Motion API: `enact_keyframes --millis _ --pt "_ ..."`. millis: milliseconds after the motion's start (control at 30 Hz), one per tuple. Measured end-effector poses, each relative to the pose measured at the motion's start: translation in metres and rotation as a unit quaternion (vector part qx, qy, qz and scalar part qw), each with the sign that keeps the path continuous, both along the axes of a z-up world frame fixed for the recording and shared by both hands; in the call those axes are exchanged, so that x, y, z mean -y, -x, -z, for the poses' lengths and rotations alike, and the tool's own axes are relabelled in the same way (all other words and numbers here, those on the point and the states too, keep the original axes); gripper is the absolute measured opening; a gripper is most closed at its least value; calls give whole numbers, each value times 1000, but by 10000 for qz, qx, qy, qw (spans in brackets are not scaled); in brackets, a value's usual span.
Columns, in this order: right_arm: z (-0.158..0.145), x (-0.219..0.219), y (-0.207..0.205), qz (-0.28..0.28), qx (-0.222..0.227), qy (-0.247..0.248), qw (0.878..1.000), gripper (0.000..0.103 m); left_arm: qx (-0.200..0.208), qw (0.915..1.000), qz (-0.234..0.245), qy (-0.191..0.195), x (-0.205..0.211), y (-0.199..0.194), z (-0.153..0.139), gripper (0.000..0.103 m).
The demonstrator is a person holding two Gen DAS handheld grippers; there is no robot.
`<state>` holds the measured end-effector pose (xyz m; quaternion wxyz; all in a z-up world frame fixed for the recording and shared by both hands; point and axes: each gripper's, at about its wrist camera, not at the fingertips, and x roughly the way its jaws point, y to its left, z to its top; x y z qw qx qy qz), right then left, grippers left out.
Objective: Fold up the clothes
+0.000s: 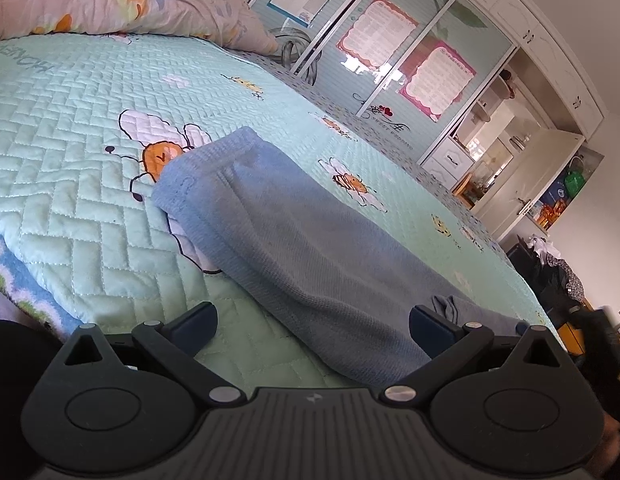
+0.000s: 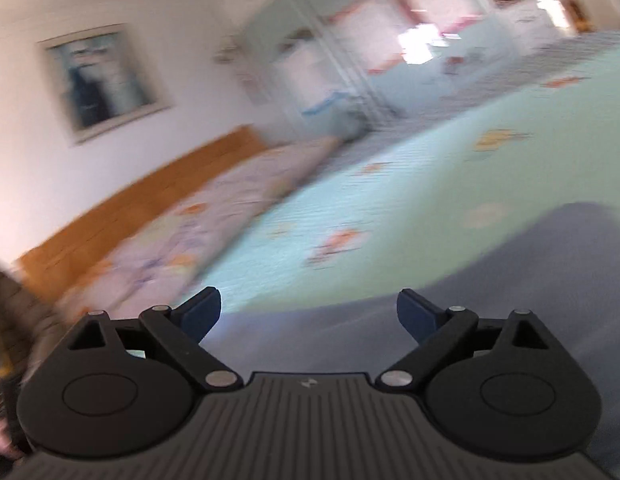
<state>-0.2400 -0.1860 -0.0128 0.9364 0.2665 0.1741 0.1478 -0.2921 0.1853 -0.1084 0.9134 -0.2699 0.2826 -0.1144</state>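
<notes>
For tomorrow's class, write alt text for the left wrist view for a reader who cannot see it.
A blue garment, folded into a long strip, lies on a mint quilted bedspread printed with bees. The left gripper hovers at its near end, jaws open around the cloth. Behind are a floral pillow and a wardrobe.

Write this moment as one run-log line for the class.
task: fold clothes | blue garment: flat on green bee-print quilt | left gripper: open over it | right gripper: open, holding nothing | right view: blurred
</notes>
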Motion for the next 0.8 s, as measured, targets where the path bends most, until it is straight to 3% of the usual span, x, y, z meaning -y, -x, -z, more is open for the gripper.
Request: enact_keyframes --millis 33,100,133,167,233,267,300,367,467,533,567,633,667,733,800 --pt "9 18 -3 215 -195 96 9995 88 2 10000 4 24 -1 0 0 102" --pt "29 53 3 504 -597 -204 9967 37 3 10000 4 46 -2 0 1 102" --pt "33 66 14 578 -555 -641 9947 36 -3 10000 -4 32 -1 -1 1 102" --pt "35 66 17 594 -501 -851 9933 42 -8 10000 -14 2 0 -1 1 102" --pt "20 54 27 667 -345 -714 9946 67 -9 10000 -34 -60 3 -3 1 102" --pt "10 48 34 684 -90 -649 9955 84 -9 10000 -39 -80 4 -3 1 102" --pt "6 41 32 688 137 -620 9956 95 -9 9999 -38 -93 5 -4 1 102" --pt "-3 28 25 626 451 -516 9957 96 -5 9999 -32 -96 4 -4 1 102" --pt "10 48 7 948 107 -353 9948 96 9 10000 -13 -65 2 -2 0 102" --pt "36 69 -10 1226 -696 -546 9885 78 21 10000 -14 -32 -1 -1 1 102" --pt "37 71 -7 1359 -699 -719 9856 72 25 10000 -23 -17 -2 -1 1 102" --pt "26 66 12 1321 -273 -1021 9856 87 33 10000 -45 -2 -2 -2 1 102" --pt "21 52 16 1161 -75 -914 9890 93 40 10000 -57 -7 -1 -2 1 102" --pt "16 19 17 654 197 -541 9962 94 56 10000 -52 38 0 -4 0 102" --pt "20 -10 10 178 29 82 9998 93 87 9999 -31 120 1 -3 0 102"
